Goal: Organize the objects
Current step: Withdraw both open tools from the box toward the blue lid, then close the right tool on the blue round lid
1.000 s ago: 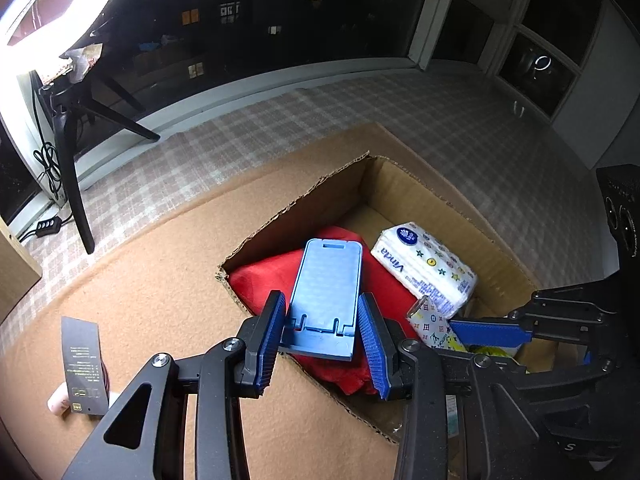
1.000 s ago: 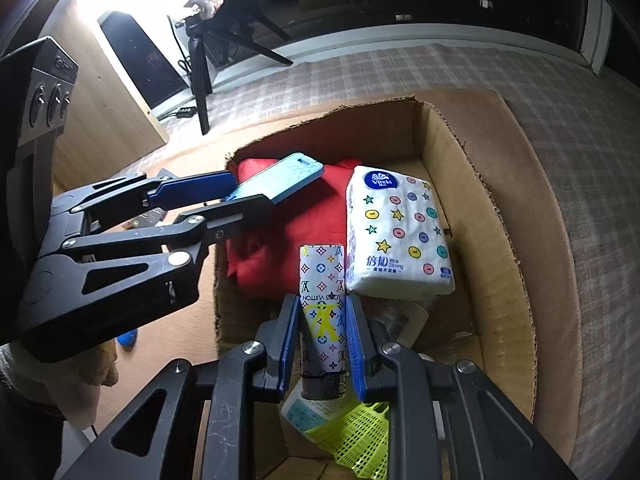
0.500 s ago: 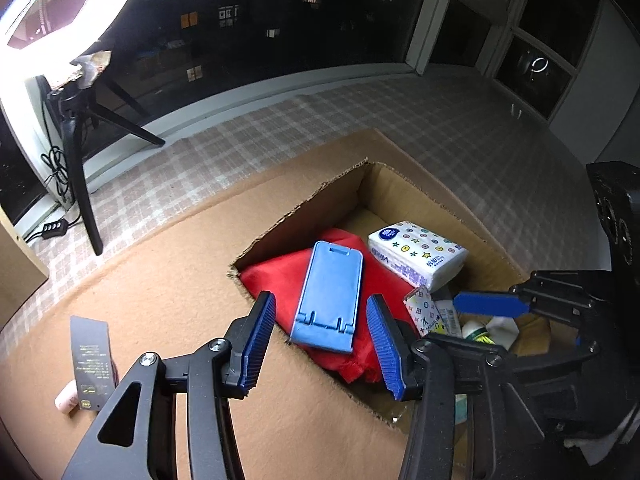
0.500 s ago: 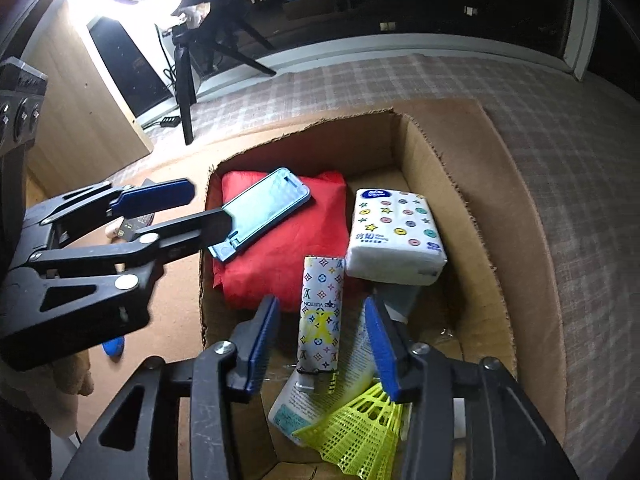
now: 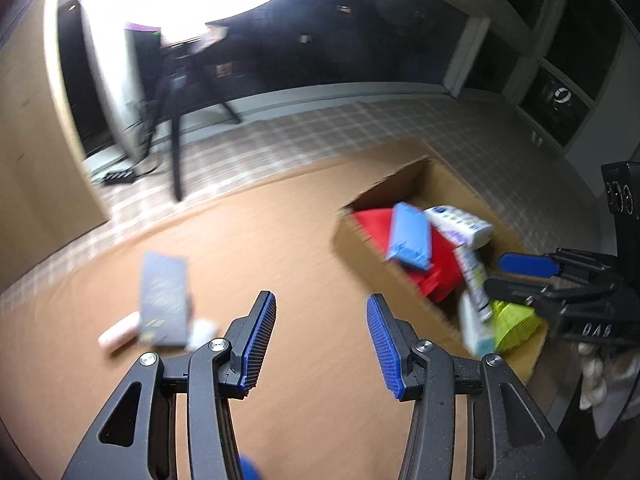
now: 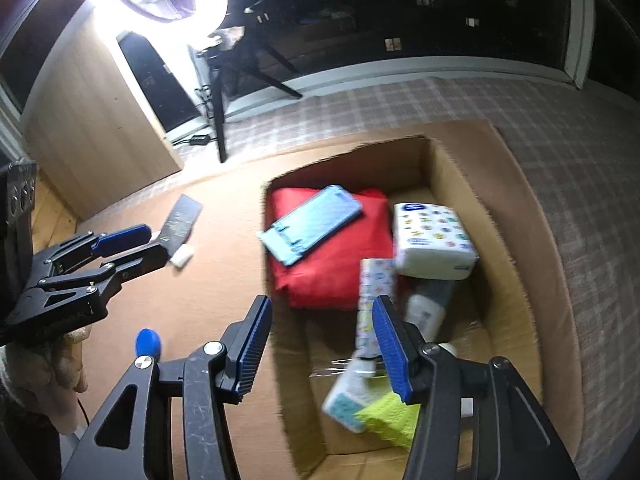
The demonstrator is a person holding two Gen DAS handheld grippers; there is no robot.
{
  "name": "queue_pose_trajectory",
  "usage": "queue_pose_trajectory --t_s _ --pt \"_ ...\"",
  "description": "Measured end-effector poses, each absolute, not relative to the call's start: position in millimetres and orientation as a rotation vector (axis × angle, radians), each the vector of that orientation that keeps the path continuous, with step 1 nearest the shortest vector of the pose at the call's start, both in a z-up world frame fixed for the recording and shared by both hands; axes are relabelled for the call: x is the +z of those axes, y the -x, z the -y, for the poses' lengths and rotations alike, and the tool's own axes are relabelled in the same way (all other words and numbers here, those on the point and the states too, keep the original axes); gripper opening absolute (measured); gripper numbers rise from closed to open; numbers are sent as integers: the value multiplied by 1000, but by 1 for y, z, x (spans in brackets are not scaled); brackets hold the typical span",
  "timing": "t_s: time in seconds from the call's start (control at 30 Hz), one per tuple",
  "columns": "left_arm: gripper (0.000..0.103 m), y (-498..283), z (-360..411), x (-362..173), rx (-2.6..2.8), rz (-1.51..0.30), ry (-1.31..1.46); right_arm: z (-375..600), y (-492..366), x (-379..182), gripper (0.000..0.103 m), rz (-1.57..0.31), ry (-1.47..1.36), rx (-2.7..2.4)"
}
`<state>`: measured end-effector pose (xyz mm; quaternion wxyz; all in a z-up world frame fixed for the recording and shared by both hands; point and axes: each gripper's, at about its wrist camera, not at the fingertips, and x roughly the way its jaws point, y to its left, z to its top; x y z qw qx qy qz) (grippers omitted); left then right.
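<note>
An open cardboard box (image 6: 440, 152) holds a red cloth (image 6: 332, 264) with a blue phone stand (image 6: 312, 220) lying on it. A tissue pack (image 6: 432, 236) and a patterned tube (image 6: 374, 280) lie beside the cloth. My right gripper (image 6: 320, 312) hangs above the box's left wall, jaws opening. The tube lies loose below its right finger, with nothing pressed. My left gripper (image 5: 320, 308) is open and empty over the brown sheet, left of the box (image 5: 400, 276). A dark card (image 5: 164, 300) lies ahead of it to the left.
A pink cylinder (image 5: 118, 334) and a small white item (image 5: 200, 332) lie by the dark card. A blue round object (image 6: 148, 342) sits near a hand at lower left. Yellow-green netting (image 6: 388, 416) fills the box's near corner. A ring light on a tripod (image 6: 218, 92) stands behind.
The left gripper let go of the blue stand, now on the red cloth, and swung left over the sheet. The right gripper released the patterned tube, opened and rose.
</note>
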<state>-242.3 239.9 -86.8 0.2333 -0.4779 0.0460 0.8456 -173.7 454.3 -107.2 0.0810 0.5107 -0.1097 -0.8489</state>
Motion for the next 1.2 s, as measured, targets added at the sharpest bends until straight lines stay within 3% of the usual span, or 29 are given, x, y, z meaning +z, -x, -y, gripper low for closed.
queue_pose_trajectory --t_s 0.43,0.93,1.2 --pt "51 205 -96 -121 2413 -1 1496 -370 165 -121 50 295 -1510 -2394" --pt "51 144 -84 -165 2312 145 1551 -291 156 -160 50 320 -1563 -2218" --pt "51 137 -98 -174 2284 134 1536 -263 162 -180 49 343 -1619 -2127"
